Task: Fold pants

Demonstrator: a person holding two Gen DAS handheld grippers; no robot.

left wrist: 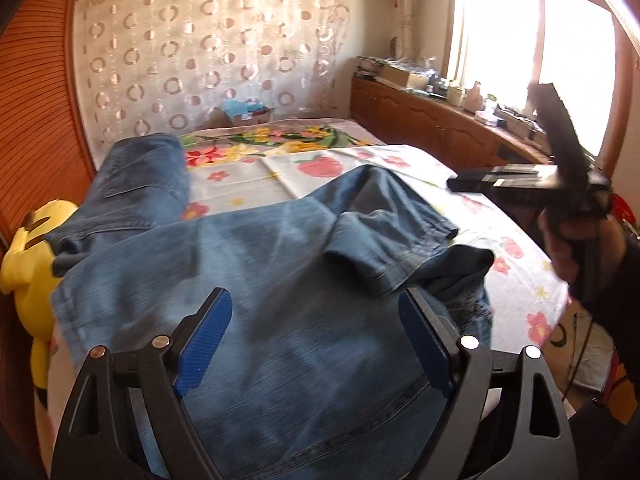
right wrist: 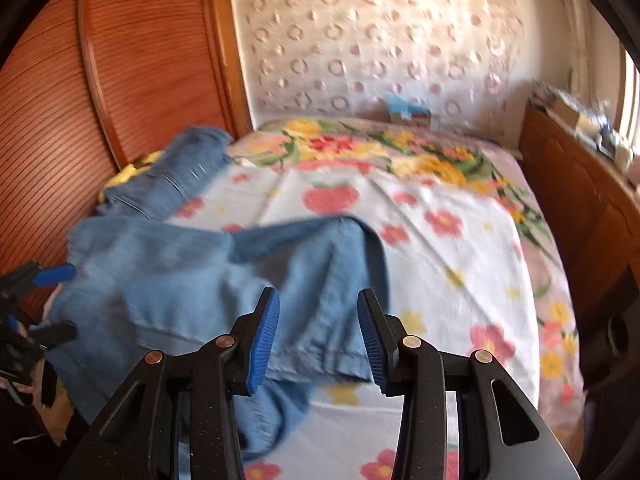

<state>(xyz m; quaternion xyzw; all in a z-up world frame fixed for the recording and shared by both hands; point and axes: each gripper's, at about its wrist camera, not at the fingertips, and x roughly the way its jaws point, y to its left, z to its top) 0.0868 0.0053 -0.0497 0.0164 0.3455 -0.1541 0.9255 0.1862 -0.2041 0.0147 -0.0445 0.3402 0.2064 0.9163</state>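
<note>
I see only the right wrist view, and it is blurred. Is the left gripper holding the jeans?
Observer: No. The left gripper is open above the jeans, with nothing pinched.
Operator: What is the yellow thing near the wardrobe?
Observer: A plush toy at the bed's edge. The jeans lie partly over it.
Operator: Where is my gripper, seen from the left one?
Observer: A hand holds the right gripper over the right side of the bed. It appears to be off the jeans.
</note>
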